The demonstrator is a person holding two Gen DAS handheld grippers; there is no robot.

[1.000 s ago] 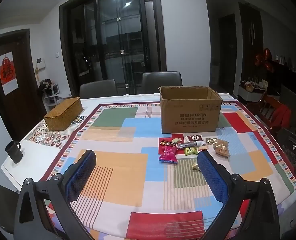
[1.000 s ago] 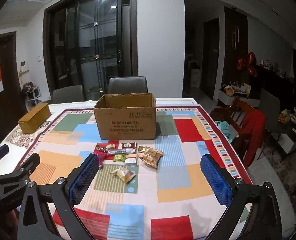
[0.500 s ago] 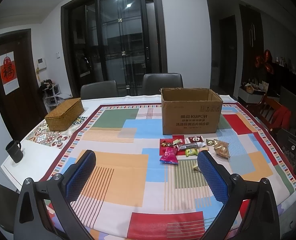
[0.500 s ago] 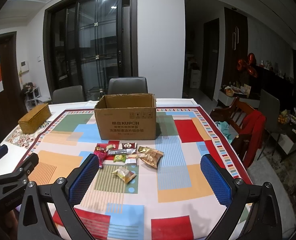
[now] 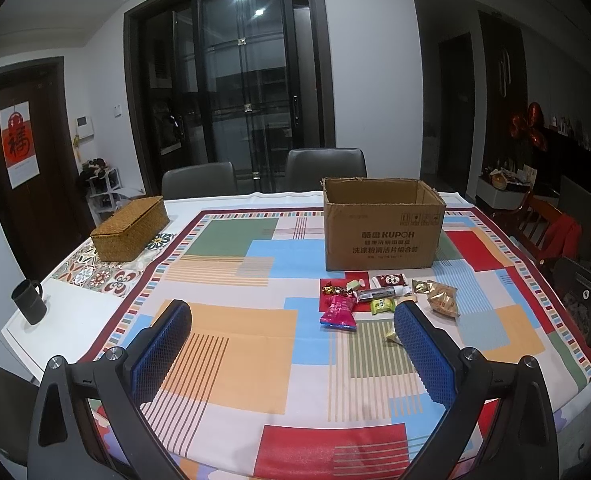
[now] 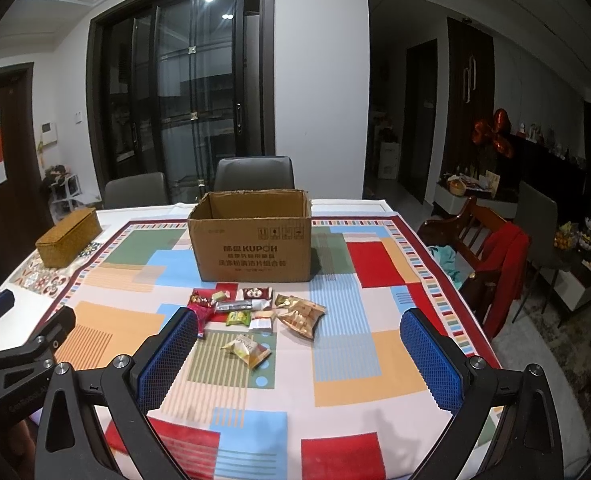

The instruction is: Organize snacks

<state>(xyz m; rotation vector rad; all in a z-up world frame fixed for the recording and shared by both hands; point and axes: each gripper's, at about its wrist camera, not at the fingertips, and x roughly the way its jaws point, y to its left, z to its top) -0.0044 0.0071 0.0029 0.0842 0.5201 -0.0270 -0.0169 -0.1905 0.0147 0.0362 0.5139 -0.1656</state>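
Observation:
An open brown cardboard box (image 5: pixel 383 232) (image 6: pixel 251 246) stands on the patterned tablecloth. In front of it lie several small snack packets: a pink bag (image 5: pixel 338 312), a gold-brown bag (image 5: pixel 442 299) (image 6: pixel 300 314), a green packet (image 6: pixel 238 317), a dark bar (image 6: pixel 233 306) and a yellow packet (image 6: pixel 247 351) nearest me. My left gripper (image 5: pixel 291 322) is open above the near table, left of the snacks, holding nothing. My right gripper (image 6: pixel 297 328) is open too, hovering short of the packets. The left gripper's body (image 6: pixel 19 352) shows at the right view's left edge.
A woven lidded basket (image 5: pixel 129 228) sits at the far left of the table, and a black mug (image 5: pixel 29 302) near the left edge. Two grey chairs (image 5: pixel 325 168) stand behind the table. A wooden chair with a red garment (image 6: pixel 495 264) is to the right.
Both views have shifted only slightly; the left gripper drifted a little back. Nothing was grasped, and the snacks and box have not moved.

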